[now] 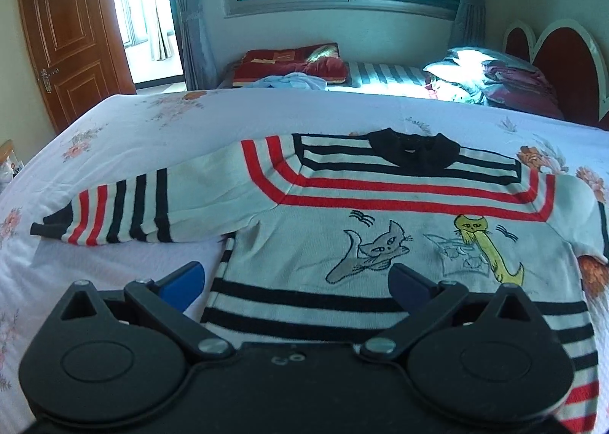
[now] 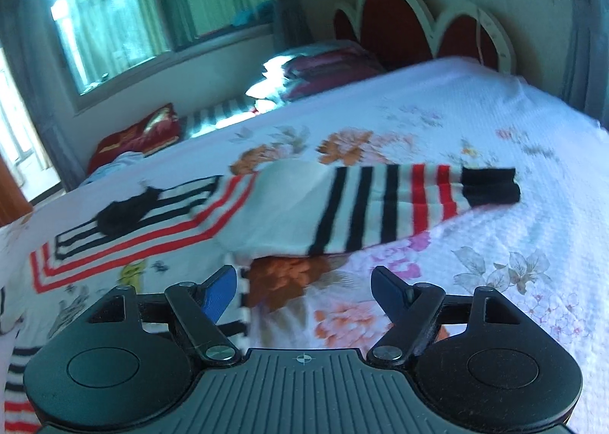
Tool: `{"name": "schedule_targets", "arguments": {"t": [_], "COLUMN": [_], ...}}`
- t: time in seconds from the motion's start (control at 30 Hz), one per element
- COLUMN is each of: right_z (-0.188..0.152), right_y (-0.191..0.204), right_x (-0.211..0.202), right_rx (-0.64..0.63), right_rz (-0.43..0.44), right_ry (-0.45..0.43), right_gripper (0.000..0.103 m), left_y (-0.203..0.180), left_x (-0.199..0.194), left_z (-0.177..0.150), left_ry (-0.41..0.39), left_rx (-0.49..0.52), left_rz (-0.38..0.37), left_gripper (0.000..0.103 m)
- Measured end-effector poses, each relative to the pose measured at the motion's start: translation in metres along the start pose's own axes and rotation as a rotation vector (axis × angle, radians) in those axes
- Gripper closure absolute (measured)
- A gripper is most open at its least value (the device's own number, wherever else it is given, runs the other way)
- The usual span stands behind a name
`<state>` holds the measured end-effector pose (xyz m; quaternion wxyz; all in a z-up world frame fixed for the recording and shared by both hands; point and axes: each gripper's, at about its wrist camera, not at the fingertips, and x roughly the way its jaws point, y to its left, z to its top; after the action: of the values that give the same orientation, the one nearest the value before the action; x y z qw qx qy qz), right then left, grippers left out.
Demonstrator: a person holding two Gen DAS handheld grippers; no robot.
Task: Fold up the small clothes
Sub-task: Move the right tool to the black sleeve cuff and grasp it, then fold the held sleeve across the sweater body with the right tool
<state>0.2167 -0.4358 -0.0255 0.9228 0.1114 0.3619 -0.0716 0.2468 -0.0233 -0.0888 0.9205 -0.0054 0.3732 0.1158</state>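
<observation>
The sweater (image 1: pixel 380 236) before me is white, banded with red and black stripes across the chest, sleeves and hem, with a black collar (image 1: pixel 413 148) and black cuffs, and carries a grey cat and a yellow cat drawn on the front. The bedspread (image 2: pixel 495 152) under it is white with orange, pink and grey flowers. My left claw (image 1: pixel 297 281) and right claw (image 2: pixel 304 289) are black with blue pads.
</observation>
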Motion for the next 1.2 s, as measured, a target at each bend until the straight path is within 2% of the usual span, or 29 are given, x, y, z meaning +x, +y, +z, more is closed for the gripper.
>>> {"name": "schedule_targets", "arguments": {"t": [0.13, 0.3, 0.57, 0.7, 0.77, 0.83, 0.93, 1.0, 1.1, 1.2], "right_z": [0.012, 0.024, 0.038, 0.049, 0.054, 0.057, 0.058, 0.059, 0.067, 0.081], "right_y": [-0.034, -0.08, -0.133, -0.147, -0.156, -0.164, -0.17, -0.164, -0.144, -0.104], "right_x": [0.034, 0.074, 0.117, 0.132, 0.137, 0.138, 0.134, 0.126, 0.114, 0.1], "right_rx": [0.046, 0.162, 0.33, 0.371, 0.406, 0.444, 0.481, 0.45, 0.382, 0.253], "right_rz": [-0.068, -0.135, -0.165, -0.185, -0.203, -0.227, -0.223, -0.221, -0.209, -0.151], "right_ry": [0.03, 0.067, 0.081, 0.038, 0.017, 0.001, -0.021, -0.056, -0.118, -0.179], "right_gripper": [0.025, 0.025, 0.026, 0.037, 0.052, 0.078, 0.091, 0.094, 0.096, 0.096], "left_y": [-0.014, -0.031, -0.044, -0.043, -0.043, -0.043, -0.042, -0.04, -0.041, -0.038], "left_x": [0.021, 0.042, 0.064, 0.072, 0.076, 0.08, 0.083, 0.084, 0.082, 0.079], "left_z": [0.008, 0.014, 0.02, 0.023, 0.024, 0.025, 0.026, 0.027, 0.03, 0.035], "left_ry": [0.014, 0.036, 0.065, 0.091, 0.104, 0.119, 0.131, 0.137, 0.119, 0.104], "left_rx": [0.01, 0.034, 0.049, 0.028, 0.027, 0.027, 0.008, -0.015, 0.003, 0.016], "left_rz": [0.016, 0.03, 0.041, 0.032, 0.027, 0.019, -0.017, -0.046, -0.035, -0.043], "left_gripper": [0.001, 0.001, 0.001, 0.004, 0.006, 0.01, 0.014, 0.015, 0.017, 0.018]}}
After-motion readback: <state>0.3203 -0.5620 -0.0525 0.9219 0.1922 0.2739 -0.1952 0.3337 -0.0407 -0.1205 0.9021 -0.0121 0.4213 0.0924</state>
